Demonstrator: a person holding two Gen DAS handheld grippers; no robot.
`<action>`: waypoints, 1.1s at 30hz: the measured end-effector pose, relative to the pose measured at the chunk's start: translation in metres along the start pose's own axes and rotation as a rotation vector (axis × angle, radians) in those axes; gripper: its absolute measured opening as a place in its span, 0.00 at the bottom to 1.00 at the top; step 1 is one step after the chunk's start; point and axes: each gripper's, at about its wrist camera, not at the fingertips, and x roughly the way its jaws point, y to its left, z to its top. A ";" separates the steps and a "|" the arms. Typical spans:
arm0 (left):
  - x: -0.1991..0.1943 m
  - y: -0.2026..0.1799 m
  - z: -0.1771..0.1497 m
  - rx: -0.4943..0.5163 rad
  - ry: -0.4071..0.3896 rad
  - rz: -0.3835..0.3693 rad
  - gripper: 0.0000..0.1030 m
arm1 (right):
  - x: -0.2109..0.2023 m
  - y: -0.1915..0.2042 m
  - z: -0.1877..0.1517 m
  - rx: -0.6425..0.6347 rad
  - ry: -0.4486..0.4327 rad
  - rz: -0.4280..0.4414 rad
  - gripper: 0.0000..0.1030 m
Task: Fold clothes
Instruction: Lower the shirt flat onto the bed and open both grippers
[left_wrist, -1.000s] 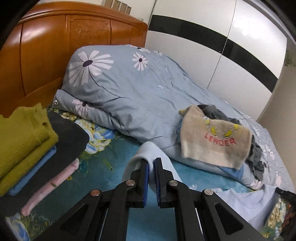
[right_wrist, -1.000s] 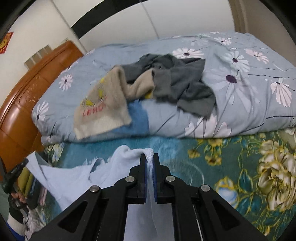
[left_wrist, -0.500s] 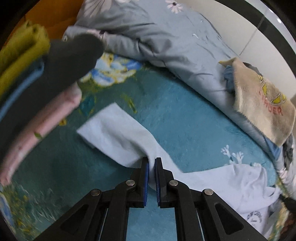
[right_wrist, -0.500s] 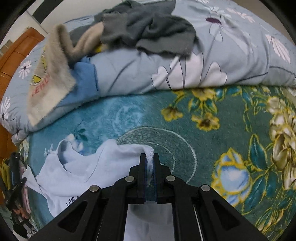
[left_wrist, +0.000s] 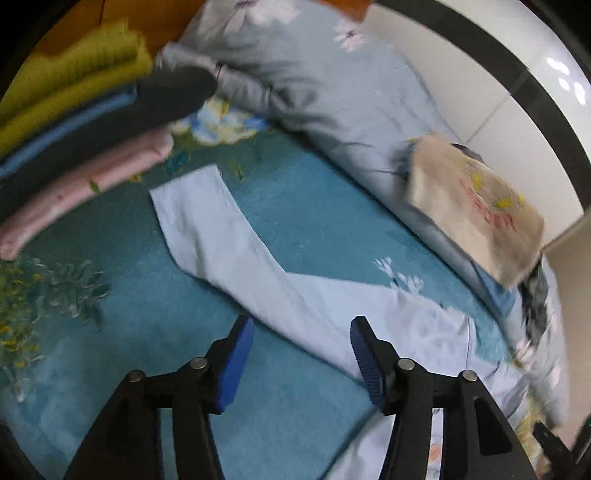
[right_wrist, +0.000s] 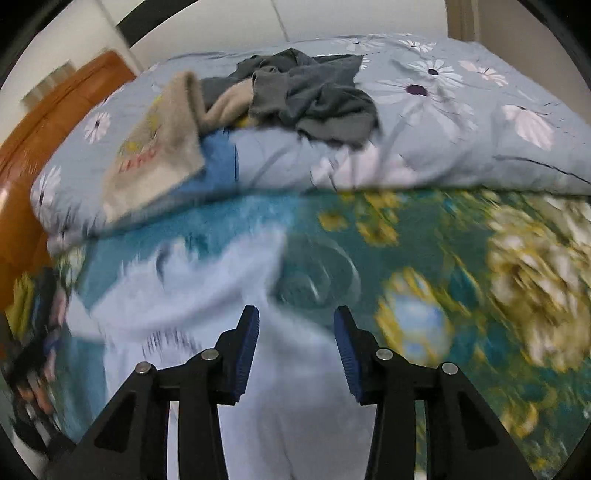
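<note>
A pale blue long-sleeved shirt lies spread on the teal flowered blanket, one sleeve stretched out toward the upper left. My left gripper is open and empty just above the sleeve's base. In the right wrist view the same shirt lies flat, blurred by motion. My right gripper is open and empty over the shirt's body. A pile of unfolded clothes, a beige top with red letters and a dark grey garment, rests on the quilt.
A stack of folded clothes, olive, blue, black and pink, sits at the upper left by the wooden headboard. A grey-blue daisy quilt is bunched along the far side. A white wardrobe stands behind.
Both grippers were shut on the pale blue shirt and lowered it onto the blanket. Both have now opened and let go. The shirt lies flat with its sleeve spread out.
</note>
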 end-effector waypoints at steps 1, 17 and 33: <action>-0.006 -0.008 -0.007 0.029 -0.008 -0.008 0.59 | -0.007 -0.003 -0.019 -0.018 0.015 -0.004 0.42; -0.059 -0.038 -0.033 0.336 -0.093 0.020 0.66 | -0.014 -0.004 -0.179 -0.060 0.178 -0.097 0.42; -0.075 -0.017 -0.037 0.271 -0.098 0.062 0.66 | -0.089 -0.100 -0.113 0.295 -0.075 0.080 0.03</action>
